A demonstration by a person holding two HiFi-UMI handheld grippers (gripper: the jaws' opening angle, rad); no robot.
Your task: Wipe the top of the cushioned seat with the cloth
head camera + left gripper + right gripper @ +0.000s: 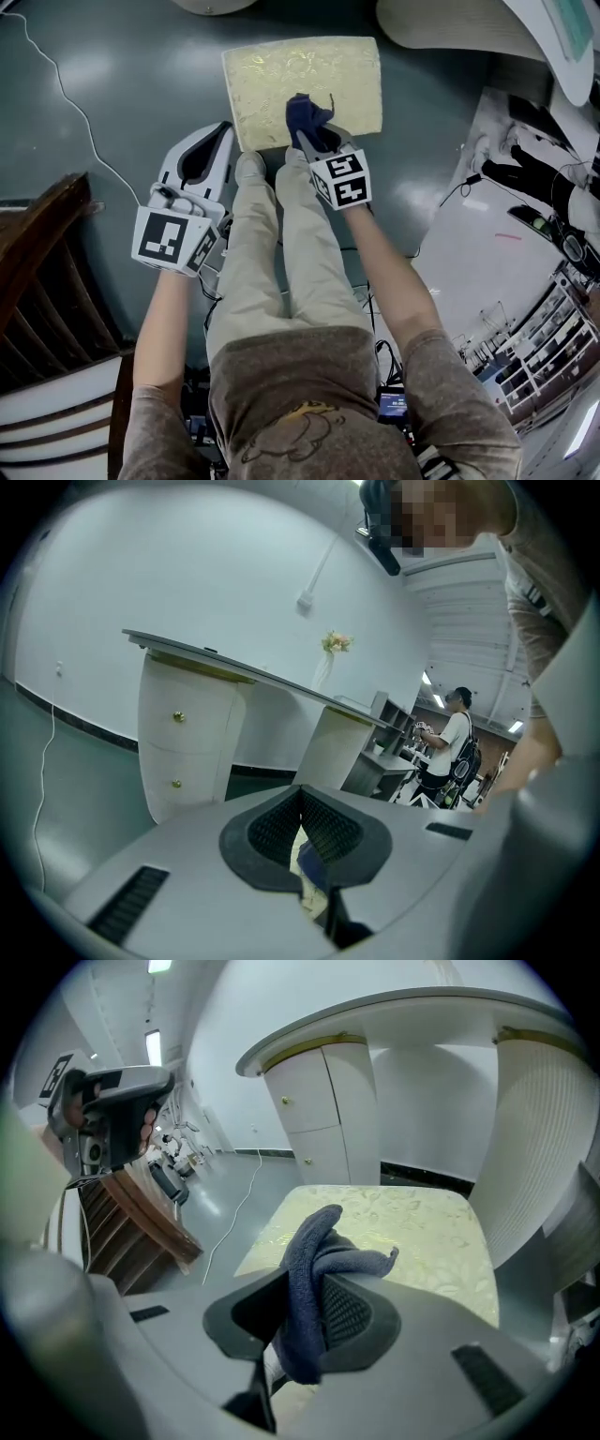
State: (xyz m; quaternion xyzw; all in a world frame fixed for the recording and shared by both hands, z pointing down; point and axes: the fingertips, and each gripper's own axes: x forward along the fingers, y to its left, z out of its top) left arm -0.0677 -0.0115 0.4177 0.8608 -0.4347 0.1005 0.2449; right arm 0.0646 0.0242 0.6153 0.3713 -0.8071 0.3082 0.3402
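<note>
A pale yellow cushioned seat [281, 80] with a leaf pattern stands on the grey floor ahead of the person's feet; the right gripper view shows the seat [412, 1232] too. My right gripper [314, 129] is shut on a dark blue cloth [306, 116], which hangs bunched over the seat's near edge. In the right gripper view the cloth [314, 1269] is pinched between the jaws and sticks up above them. My left gripper [204, 155] hangs to the left of the seat, above the floor, shut with nothing in it.
A white dresser [187, 733] and a long white desk [394, 1016] stand beyond the seat. A white cable [70, 103] trails over the floor at left. Dark wooden furniture [42, 262] is at my left. Another person [450, 747] stands far off.
</note>
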